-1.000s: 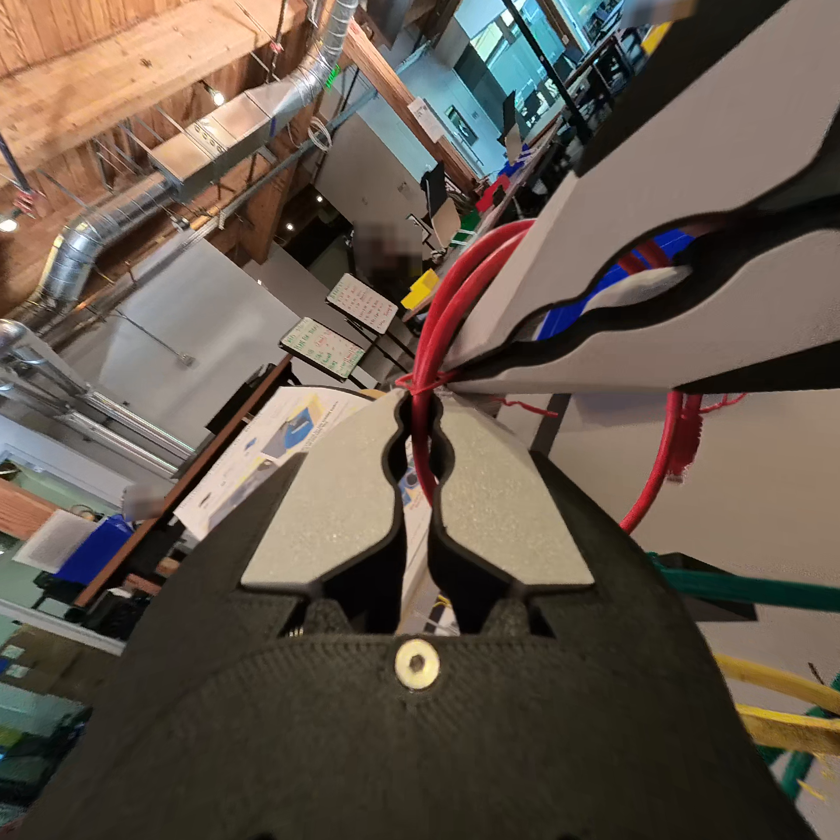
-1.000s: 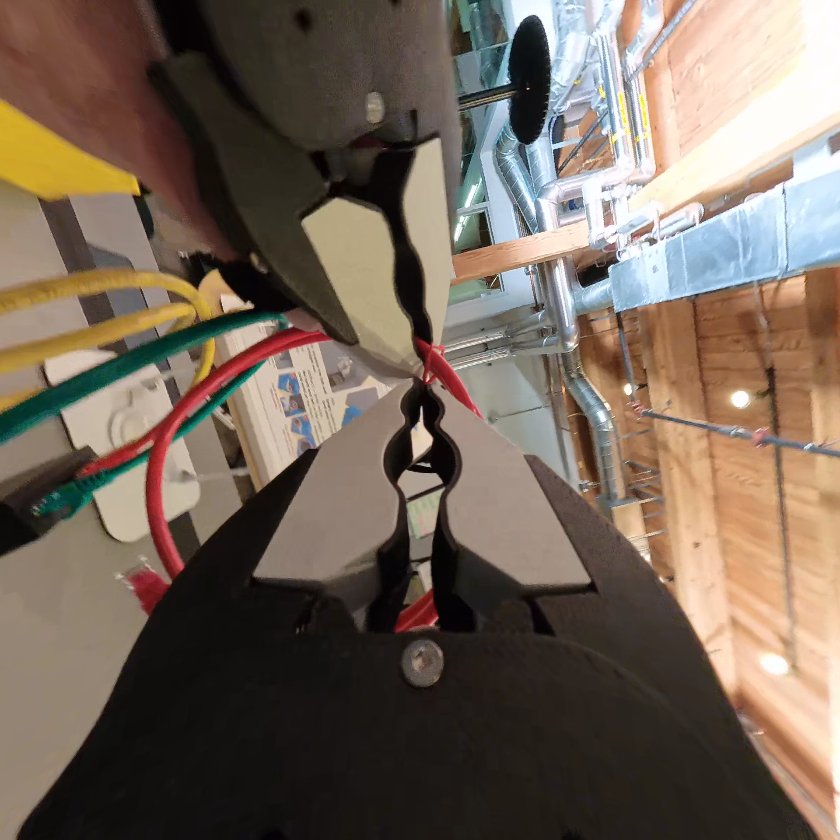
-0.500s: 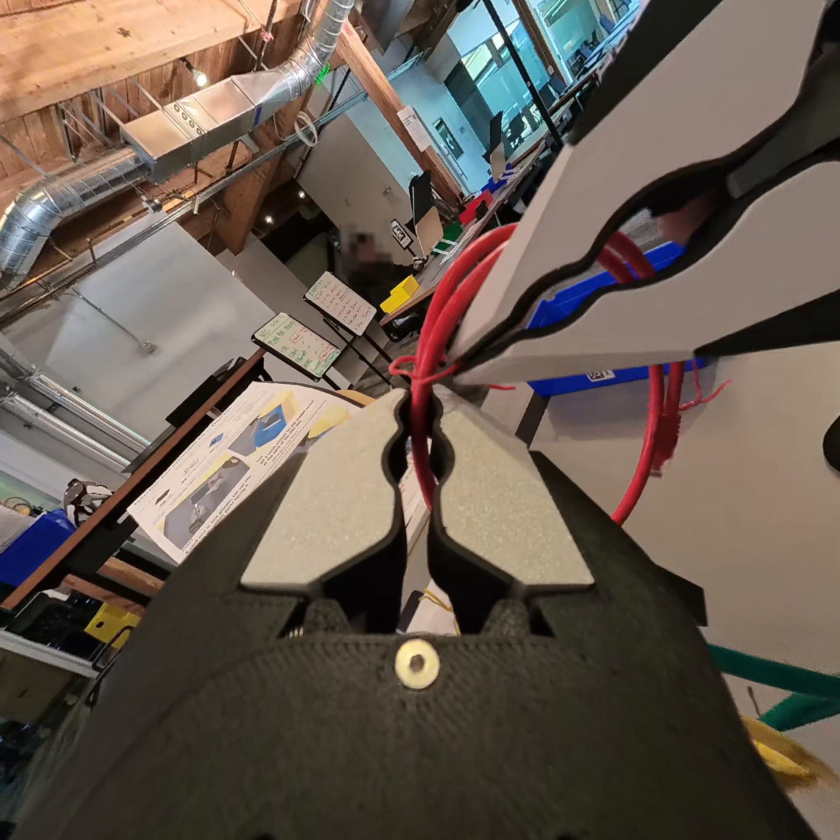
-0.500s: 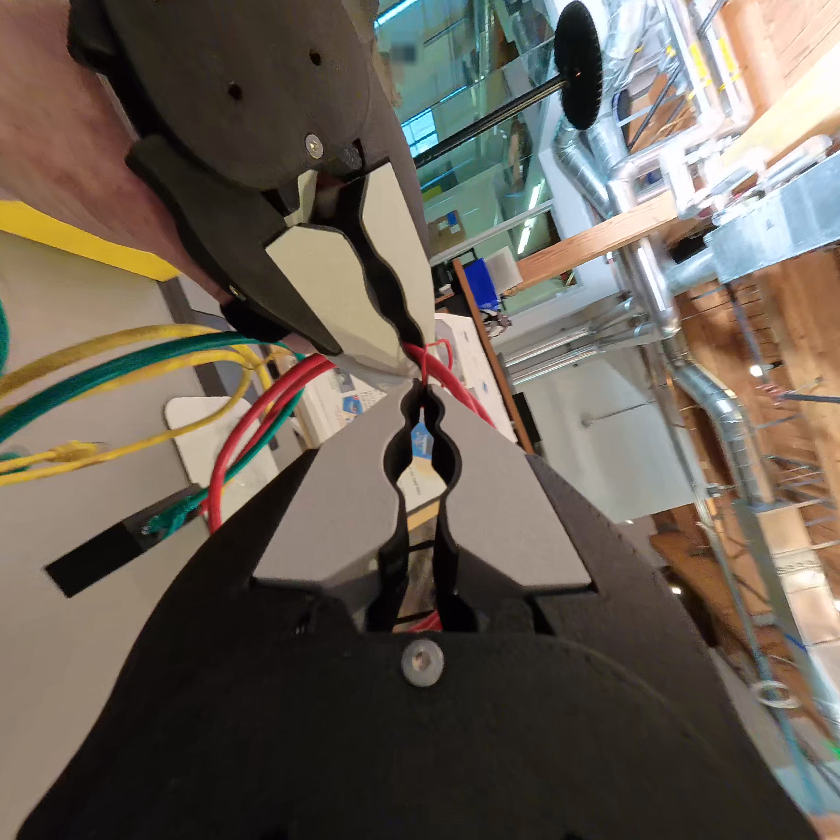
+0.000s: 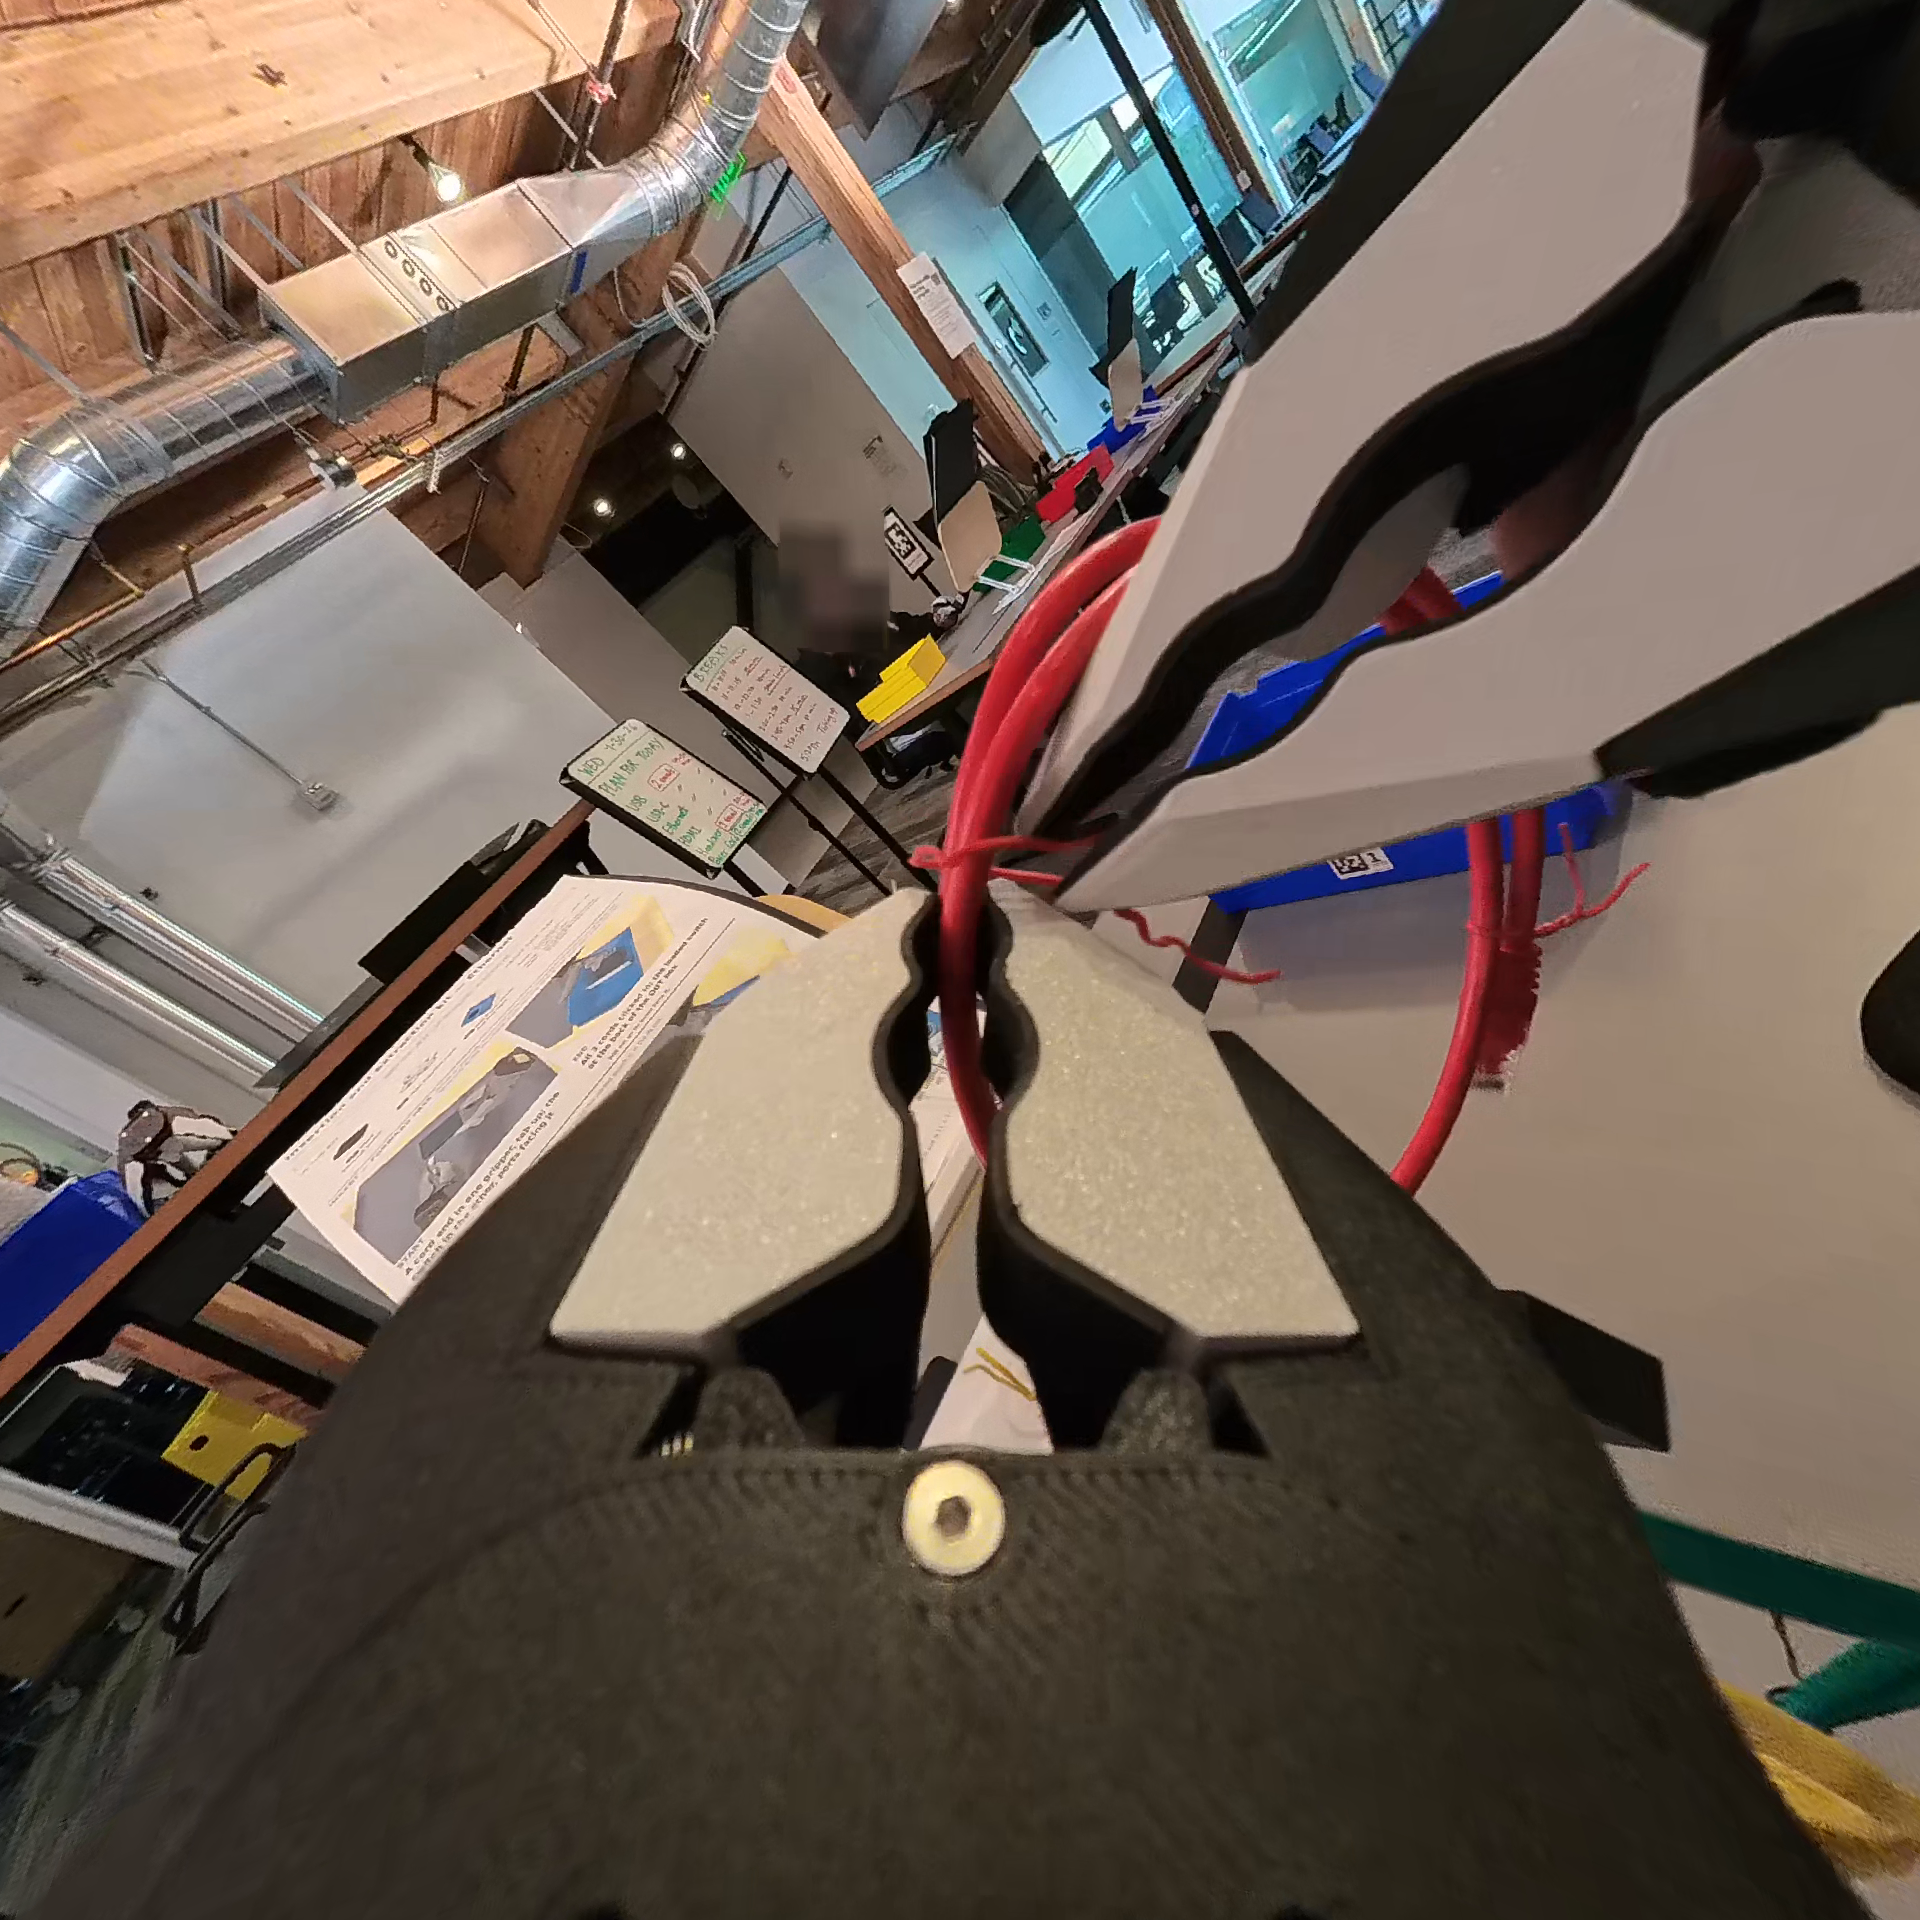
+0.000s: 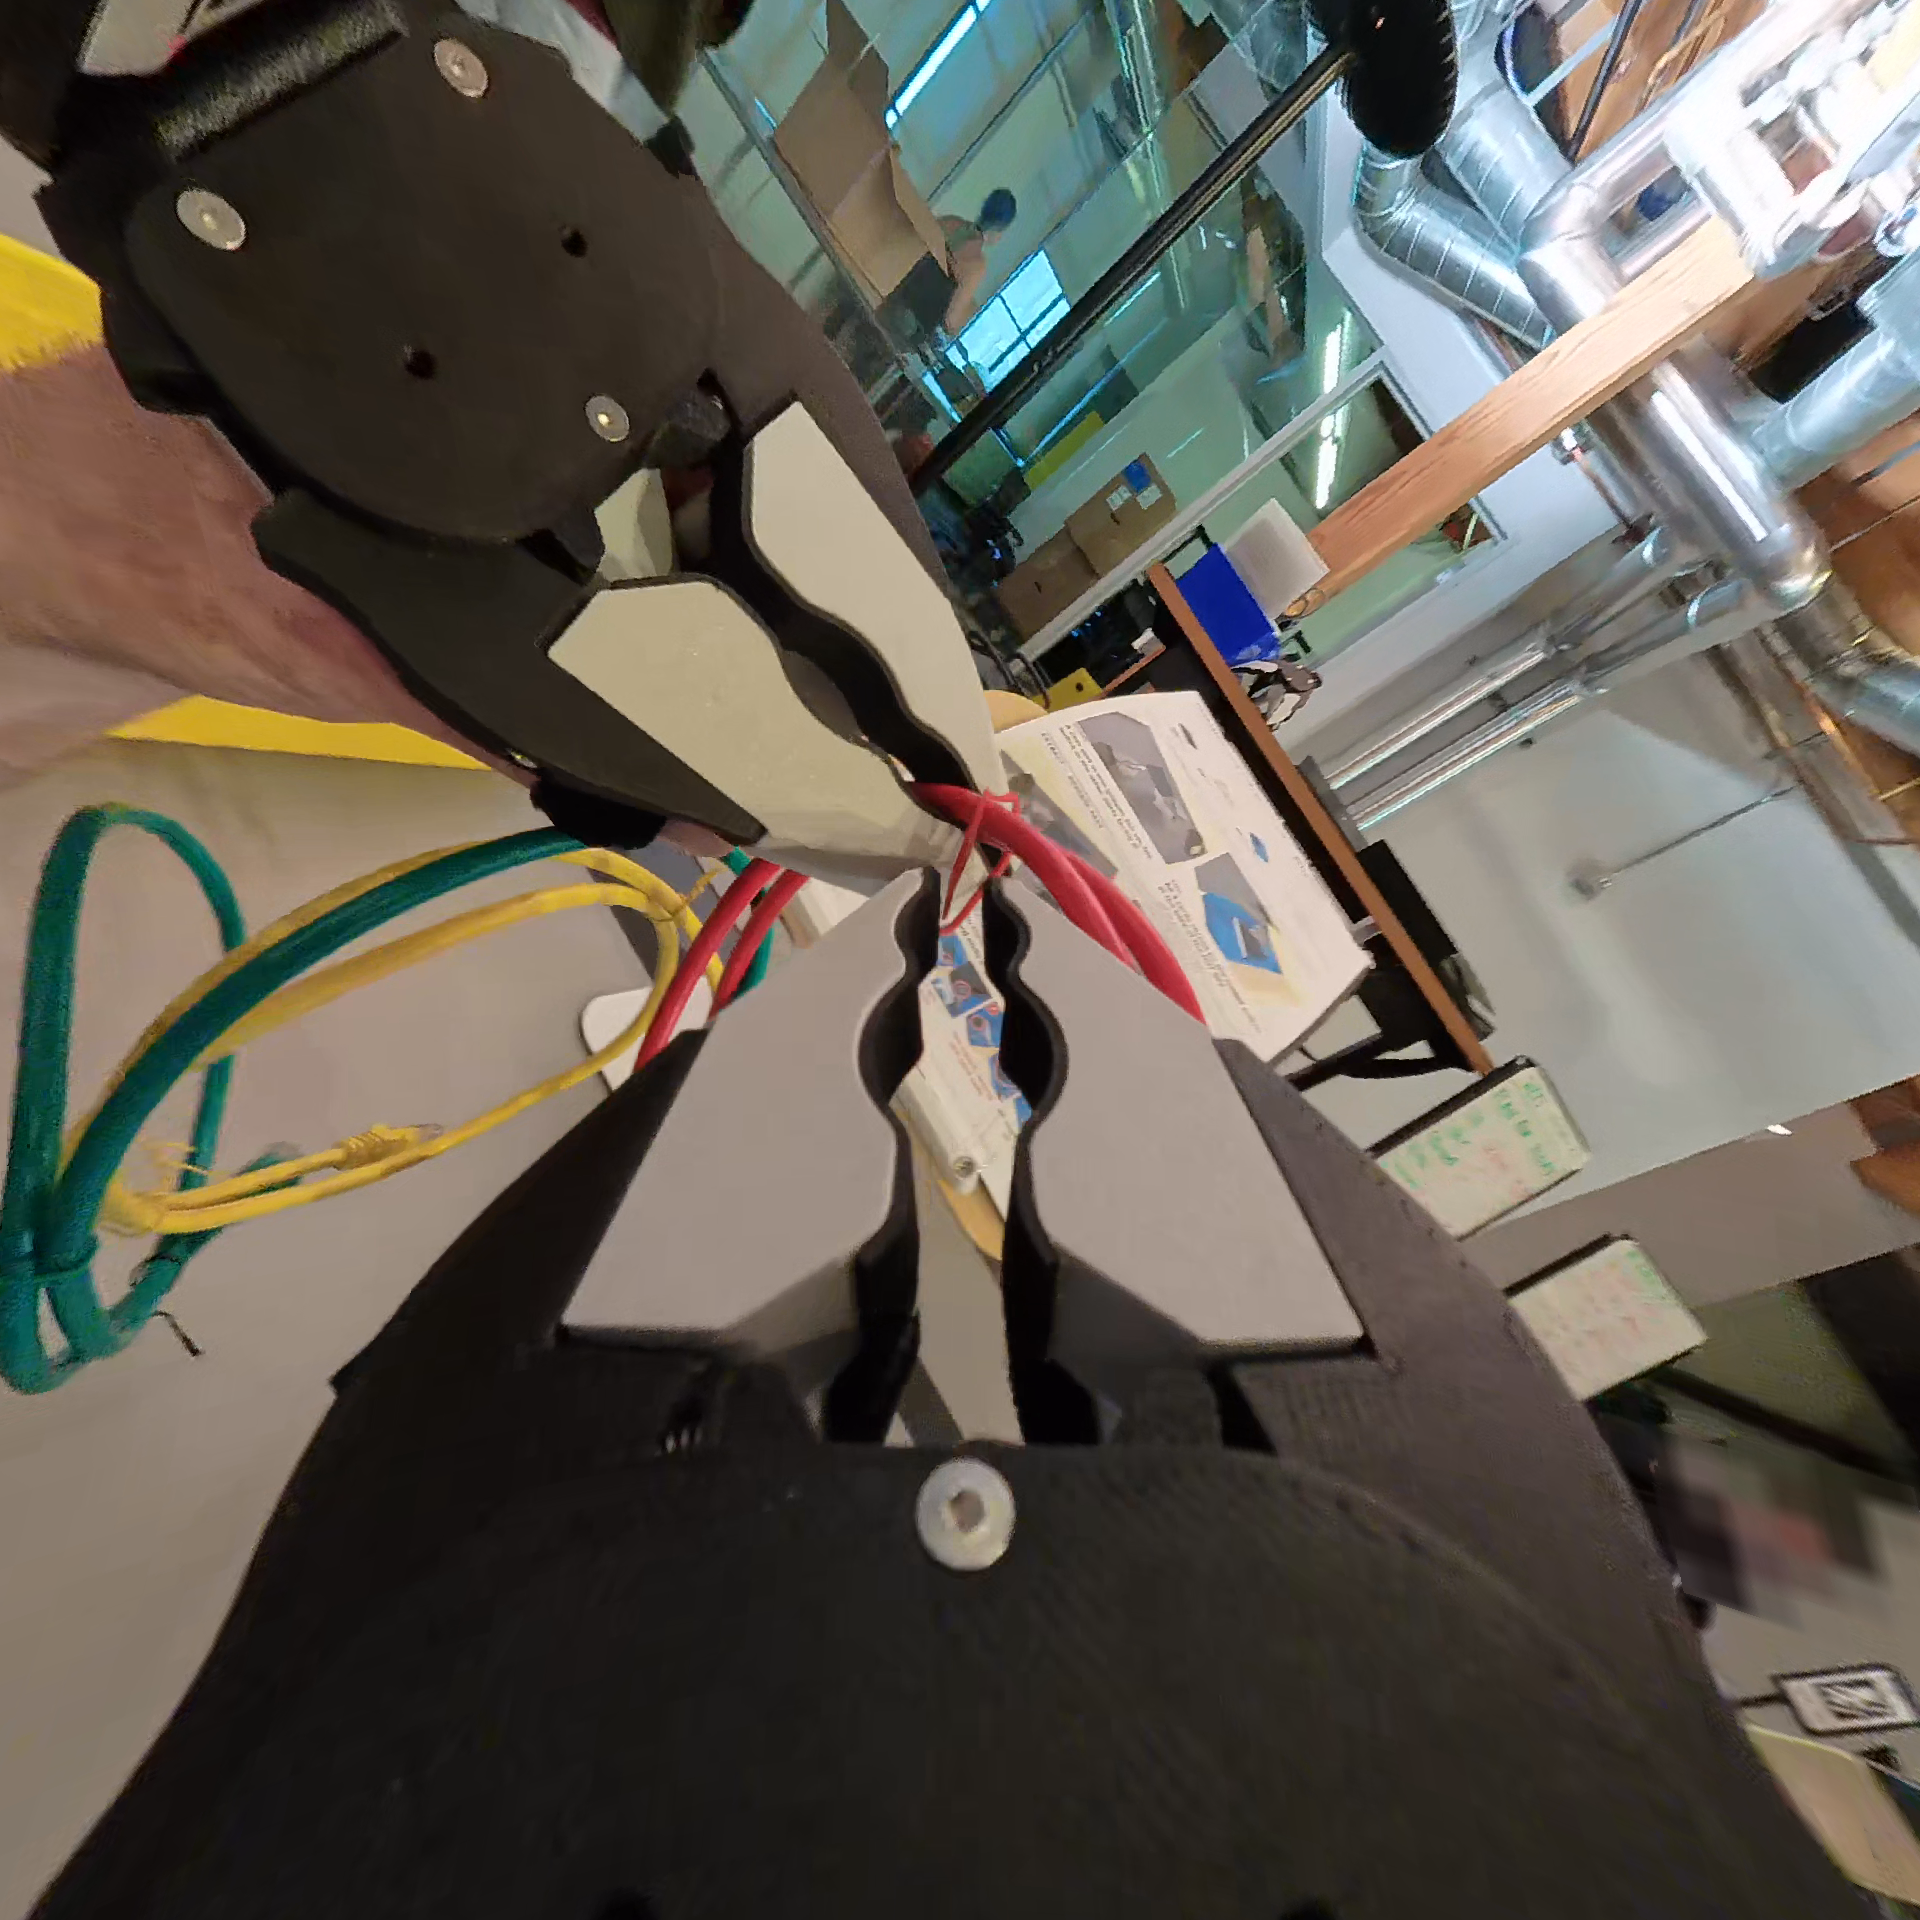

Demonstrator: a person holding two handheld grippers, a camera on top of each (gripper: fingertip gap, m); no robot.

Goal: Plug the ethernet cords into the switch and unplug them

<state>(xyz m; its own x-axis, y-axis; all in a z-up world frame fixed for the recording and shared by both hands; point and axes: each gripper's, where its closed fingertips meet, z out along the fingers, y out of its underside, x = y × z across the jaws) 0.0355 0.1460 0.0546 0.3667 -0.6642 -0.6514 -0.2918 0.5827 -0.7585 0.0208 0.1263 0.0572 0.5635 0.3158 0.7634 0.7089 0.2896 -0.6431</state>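
Note:
A coiled red ethernet cord (image 5: 985, 686) hangs in the air between both grippers. My left gripper (image 5: 961, 916) is shut on a strand of it. My right gripper (image 6: 961, 896) is shut on the thin red tie (image 6: 977, 847) that binds the coil; its tips touch the left gripper's tips. The right gripper shows at the upper right of the left wrist view (image 5: 1049, 868), the left gripper at the upper left of the right wrist view (image 6: 935, 831). The cord also shows in the right wrist view (image 6: 1107, 920). The switch is not clearly in view.
A green cord (image 6: 62, 1039) and a yellow cord (image 6: 416, 940) with its plug (image 6: 384, 1143) lie coiled on the grey table (image 6: 312, 1558). An instruction sheet (image 6: 1174, 862) stands behind. A blue bin (image 5: 1403, 868) and a black block (image 5: 1590, 1382) sit on the table. My two grippers' fingertips are within a few centimetres of each other.
Both grippers have turned together with the red cord held between them, so the room swings in both views. Neither grip has changed.

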